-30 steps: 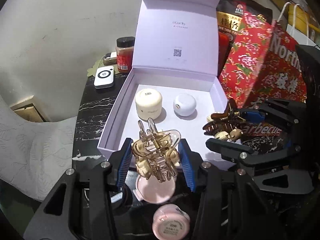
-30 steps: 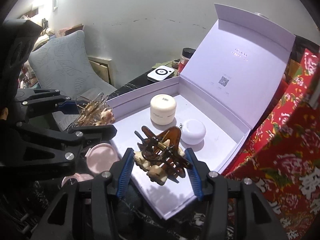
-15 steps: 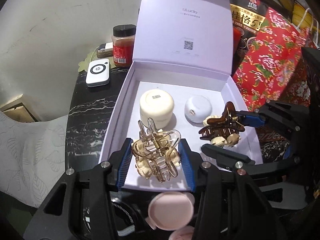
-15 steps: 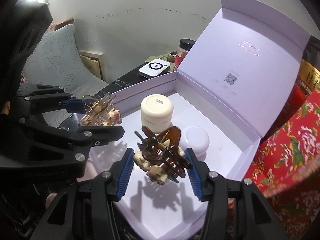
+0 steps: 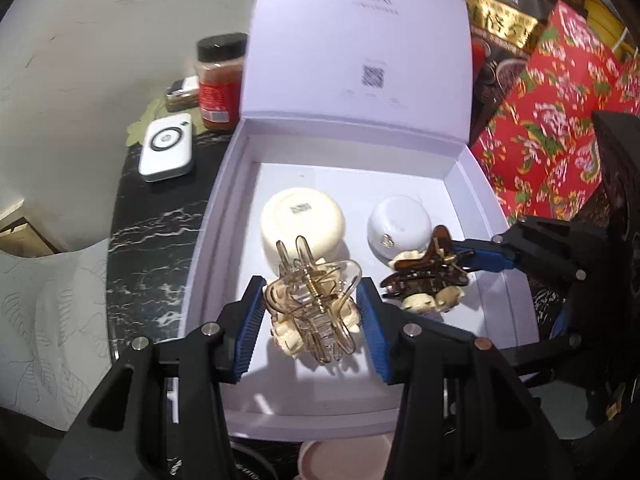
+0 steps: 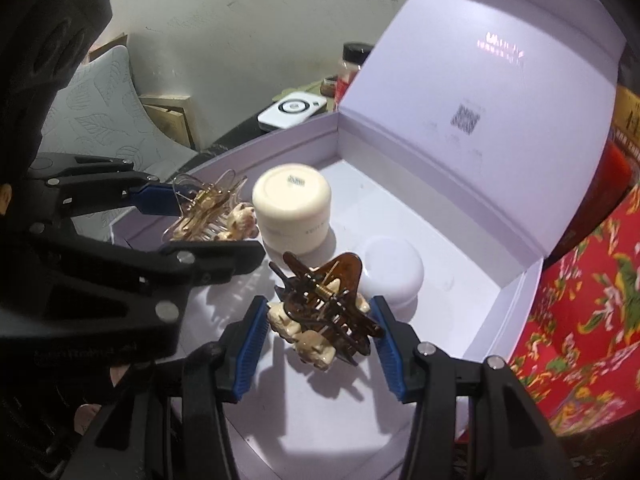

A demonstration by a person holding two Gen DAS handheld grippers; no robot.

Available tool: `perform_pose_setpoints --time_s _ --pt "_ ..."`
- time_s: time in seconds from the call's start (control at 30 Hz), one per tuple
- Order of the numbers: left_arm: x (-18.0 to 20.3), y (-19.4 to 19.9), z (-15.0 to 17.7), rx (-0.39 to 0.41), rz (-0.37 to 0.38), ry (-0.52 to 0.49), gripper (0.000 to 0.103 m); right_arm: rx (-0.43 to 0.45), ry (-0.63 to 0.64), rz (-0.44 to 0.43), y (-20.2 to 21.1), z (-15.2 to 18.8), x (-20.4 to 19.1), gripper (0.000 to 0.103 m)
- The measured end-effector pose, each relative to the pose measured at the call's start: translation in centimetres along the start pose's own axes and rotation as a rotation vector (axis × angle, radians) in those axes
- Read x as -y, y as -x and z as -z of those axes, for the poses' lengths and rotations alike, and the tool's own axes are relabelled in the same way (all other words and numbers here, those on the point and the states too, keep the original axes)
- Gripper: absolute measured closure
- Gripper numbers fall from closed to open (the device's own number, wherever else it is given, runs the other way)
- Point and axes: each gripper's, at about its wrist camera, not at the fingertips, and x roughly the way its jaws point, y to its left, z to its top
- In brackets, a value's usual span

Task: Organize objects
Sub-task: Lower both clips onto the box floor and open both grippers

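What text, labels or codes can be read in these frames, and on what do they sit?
Nothing can be quoted as it reads.
Box lid: a QR code and brand lines, too blurred to read.
Cream jar: a small label on the upturned face, too small.
Dark packet: gold characters, blurred.
Red-labelled jar: label print too small.
White device: only a ring mark, no words.
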Motion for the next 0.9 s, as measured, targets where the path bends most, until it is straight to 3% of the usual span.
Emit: perform_pose_setpoints --time_s 0.4,0.9 --pt "0.6 -2.5 0.2 -0.061 0.031 -0.03 0.058 -0.044 -0.007 0.025 -1.4 0.6 0.7 0.05" --pt "0.2 -3.5 0.2 -0.08 0.013 -0.013 0.058 -0.085 0.003 0.008 -1.9 0.7 0.7 0.05"
